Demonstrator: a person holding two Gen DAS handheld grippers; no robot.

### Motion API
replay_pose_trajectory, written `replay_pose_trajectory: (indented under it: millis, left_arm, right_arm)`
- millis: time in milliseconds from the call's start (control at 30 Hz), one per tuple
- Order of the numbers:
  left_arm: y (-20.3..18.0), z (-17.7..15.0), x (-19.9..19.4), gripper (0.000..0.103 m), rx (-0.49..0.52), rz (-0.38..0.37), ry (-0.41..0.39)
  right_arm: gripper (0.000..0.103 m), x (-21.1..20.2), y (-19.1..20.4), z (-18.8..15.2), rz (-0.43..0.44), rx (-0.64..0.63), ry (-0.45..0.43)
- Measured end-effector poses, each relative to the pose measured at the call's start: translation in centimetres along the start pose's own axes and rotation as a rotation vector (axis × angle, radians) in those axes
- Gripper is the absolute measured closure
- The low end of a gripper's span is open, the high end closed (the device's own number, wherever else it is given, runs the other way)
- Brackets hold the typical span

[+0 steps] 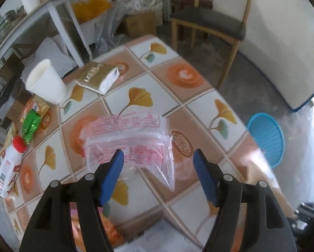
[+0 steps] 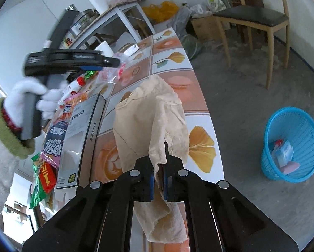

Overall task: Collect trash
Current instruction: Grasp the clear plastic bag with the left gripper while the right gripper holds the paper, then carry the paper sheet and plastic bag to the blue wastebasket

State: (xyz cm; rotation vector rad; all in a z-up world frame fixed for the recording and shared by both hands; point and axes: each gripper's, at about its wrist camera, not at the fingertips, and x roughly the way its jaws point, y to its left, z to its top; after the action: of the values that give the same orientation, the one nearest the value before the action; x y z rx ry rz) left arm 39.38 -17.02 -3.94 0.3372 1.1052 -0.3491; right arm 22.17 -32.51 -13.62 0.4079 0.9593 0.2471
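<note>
Grey box (image 2: 81,138) lettered "CABLE" at lower left, crumpled beige paper towel (image 2: 150,117) clenched in right gripper (image 2: 158,180), left gripper (image 1: 158,175) spread wide, red-printed clear plastic bag (image 1: 129,138) mid-frame between its fingers, unpinched, blue mesh wastebasket (image 2: 291,147) at right

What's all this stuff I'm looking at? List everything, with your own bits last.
plastic bag: one, clear with red print, on the table between the open left jaws
tissue: one, beige, pinched by the right gripper
cup: one, white, table's far side
box: one, gold and white, beside the cup
bottle: one, white, red cap, lying at the table edge
basket: one, blue, on the floor
chair: one, wooden, beyond the table
left gripper: black, blue pads, open
right gripper: black, shut
</note>
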Motion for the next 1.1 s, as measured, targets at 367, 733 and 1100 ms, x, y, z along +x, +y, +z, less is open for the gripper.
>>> replay_pose_trajectory:
  millis: [367, 733, 1100]
  left_arm:
    - [0.5, 0.4, 2.2, 0.059, -0.02, 0.011, 0.011]
    - [-0.5, 0.1, 1.0, 0.077, 0.031, 0.06, -0.051]
    - [-3.3, -1.5, -3.2, 0.098, 0.173, 0.129, -0.168]
  right_arm:
    - [0.099, -0.1, -0.2, -0.1, 0.012, 0.002, -0.003]
    - [0.099, -0.2, -0.1, -0.1, -0.003, -0.006, -0.007]
    - [0.099, -0.2, 0.2, 0.0, -0.018, -0.01, -0.005]
